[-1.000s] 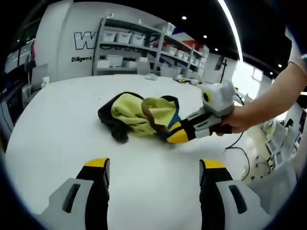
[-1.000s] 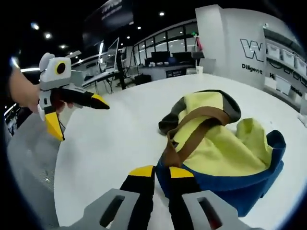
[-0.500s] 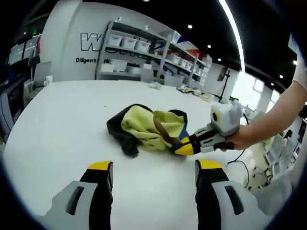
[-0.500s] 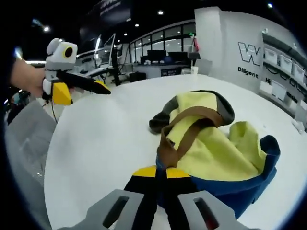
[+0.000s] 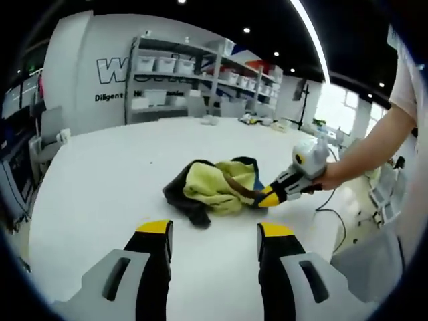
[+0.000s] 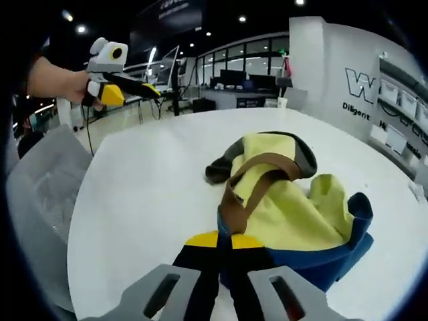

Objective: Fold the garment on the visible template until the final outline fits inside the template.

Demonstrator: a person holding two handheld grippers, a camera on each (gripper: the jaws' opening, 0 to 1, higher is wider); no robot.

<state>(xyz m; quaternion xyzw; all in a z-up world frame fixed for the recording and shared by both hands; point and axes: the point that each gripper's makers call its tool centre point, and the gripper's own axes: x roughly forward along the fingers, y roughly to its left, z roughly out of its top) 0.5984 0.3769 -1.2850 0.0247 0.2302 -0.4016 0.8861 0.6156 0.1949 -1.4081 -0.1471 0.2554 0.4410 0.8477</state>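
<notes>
Your left tool [image 5: 212,235] is hovering with its jaws spread apart above the white worktop [image 5: 100,174]. Ahead, the garment [image 5: 212,187] is lying crumpled, yellow with dark and blue edges. Your right tool [image 5: 266,198] is reaching in, its yellow tips touching the garment's blue edge, seemingly pinching it. Shelves [image 5: 200,73] are standing behind.

– What does the garment [image 5: 215,188] look like?
– A crumpled heap of yellow fabric with a dark grey or black section, a blue edge [image 6: 334,257] and a brown band [image 6: 249,187] running across the yellow.

– Where does it lie?
– Bunched on a white table [image 5: 120,174], unfolded, its blue edge nearest the right gripper view's camera. No template outline is discernible under it.
</notes>
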